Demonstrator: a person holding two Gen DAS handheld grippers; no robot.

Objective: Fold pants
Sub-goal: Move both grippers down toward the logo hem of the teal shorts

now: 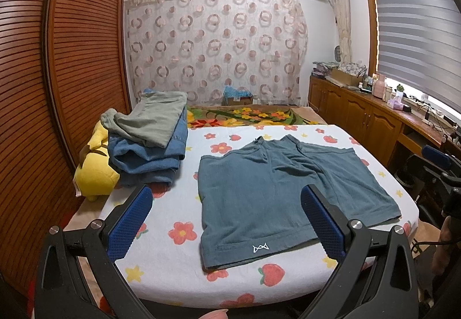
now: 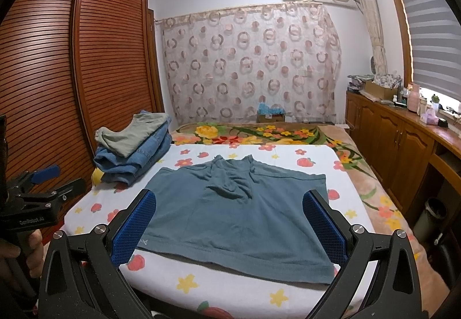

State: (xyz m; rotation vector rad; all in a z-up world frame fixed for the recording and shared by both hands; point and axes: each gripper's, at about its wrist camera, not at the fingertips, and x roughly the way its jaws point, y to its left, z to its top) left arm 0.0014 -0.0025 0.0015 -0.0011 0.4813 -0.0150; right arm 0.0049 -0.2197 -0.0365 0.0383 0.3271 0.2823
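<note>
I'm holding both grippers above the near edge of the bed [image 1: 184, 287]. Left gripper [image 1: 227, 221] is gaping wide, gripping nothing; right gripper [image 2: 229, 228] likewise wide and empty. The pants [image 1: 276, 198], teal shorts, are lying flat mid-sheet, hems reaching toward the near edge, waistband toward the far side. Nothing is lying between the fingers and the cloth. A clothes pile [image 1: 149, 143], grey on denim, is sitting at the bed's left edge, just beside the pants but apart. A yellow plush [image 1: 96, 172] is wedged against the pile by the wardrobe [image 1: 57, 82]. Cabinets [image 2: 397, 146] are running along the right.
</note>
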